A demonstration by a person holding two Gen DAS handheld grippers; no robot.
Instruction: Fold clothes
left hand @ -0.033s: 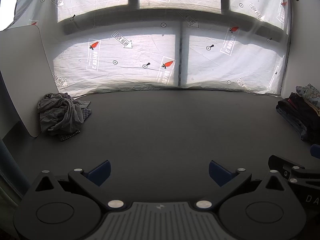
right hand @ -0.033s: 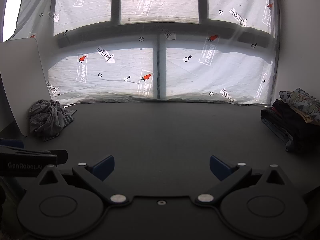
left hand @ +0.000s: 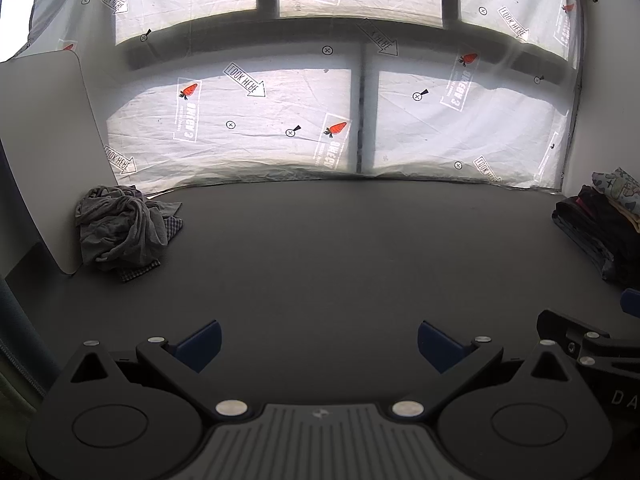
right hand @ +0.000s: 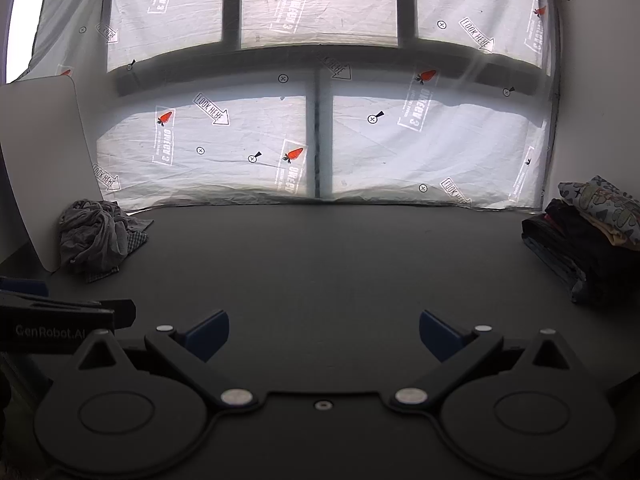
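A: Gripper status?
B: Left gripper [left hand: 319,344] and right gripper [right hand: 324,336]: jaws fully apart, nothing held, above the bare table [left hand: 340,248].
A: Clothes location?
B: Crumpled heap [left hand: 120,228] far left; folded stack [right hand: 592,248] far right.

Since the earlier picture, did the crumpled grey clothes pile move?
No. The grey clothes pile sits beside the white board exactly as before.

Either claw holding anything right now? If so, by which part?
Nothing held. Left claw and right claw are open and empty; the crumpled grey garment lies untouched.
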